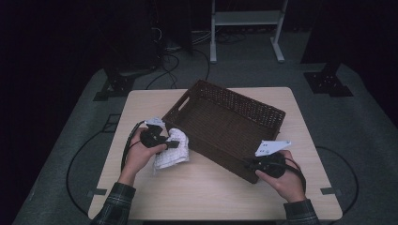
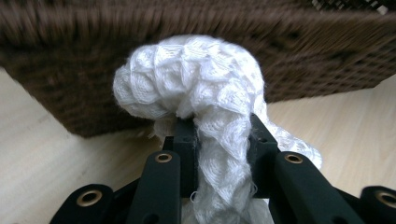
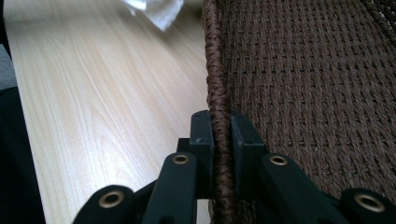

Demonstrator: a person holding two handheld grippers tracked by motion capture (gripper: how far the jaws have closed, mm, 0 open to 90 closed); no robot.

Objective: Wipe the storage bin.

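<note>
The white knitted cloth is pinched between the jaws of my left gripper. In the left gripper view its textured, scale-patterned bulk bunches up above the pads in a rounded lump, while a narrower strand runs down between them and out below. A loose end hangs off to the right, over the pale wood. From the high view the cloth sits over the left part of the table, just beside the near left side of the basket, with my left gripper clamped on its upper part and the rest of it drooping toward the tabletop.

The basket is dark brown wicker, rectangular and set at an angle on the table, with a handle slot cut in its left end wall. In the left gripper view its woven outer wall rises close behind the cloth, somewhat blurred.

My right gripper is closed narrowly on the basket's rim, the braided edge running straight up between the two pads. In the high view this grip lies at the basket's near right corner. In the right gripper view, the woven inside wall spreads to the right of the rim, and bare tabletop to its left, with a corner of the cloth far off at the top.
</note>
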